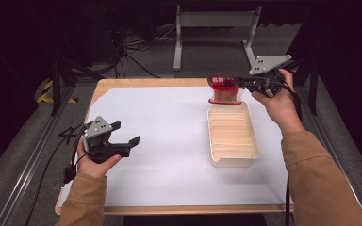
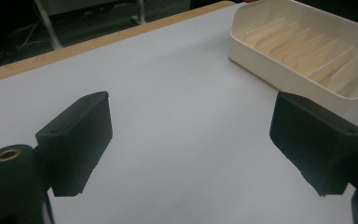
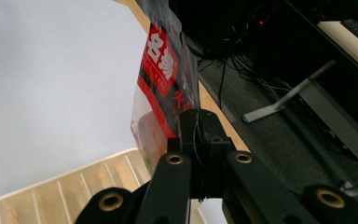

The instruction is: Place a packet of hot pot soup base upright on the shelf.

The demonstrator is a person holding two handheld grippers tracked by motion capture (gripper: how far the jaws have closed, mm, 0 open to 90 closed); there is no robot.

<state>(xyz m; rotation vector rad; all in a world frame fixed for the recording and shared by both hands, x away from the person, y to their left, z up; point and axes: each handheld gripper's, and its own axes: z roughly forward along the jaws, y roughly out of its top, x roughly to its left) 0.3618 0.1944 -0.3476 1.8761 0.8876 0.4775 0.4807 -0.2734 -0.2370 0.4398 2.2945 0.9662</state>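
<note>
One cream plastic tray with ribbed dividers [image 1: 233,136] sits on the white table sheet [image 1: 169,141], its slots bare (I count about seven ribs in the left gripper view). The right gripper [image 1: 246,84] is clenched on the edge of a single clear plastic packet with a red label [image 1: 225,90], which hangs at the tray's far end, its bottom edge just over the rim. The label carries large white Chinese characters on red, which I cannot read. The left gripper [image 1: 125,134] is released, jaws wide apart with nothing between them, well apart from the tray.
</note>
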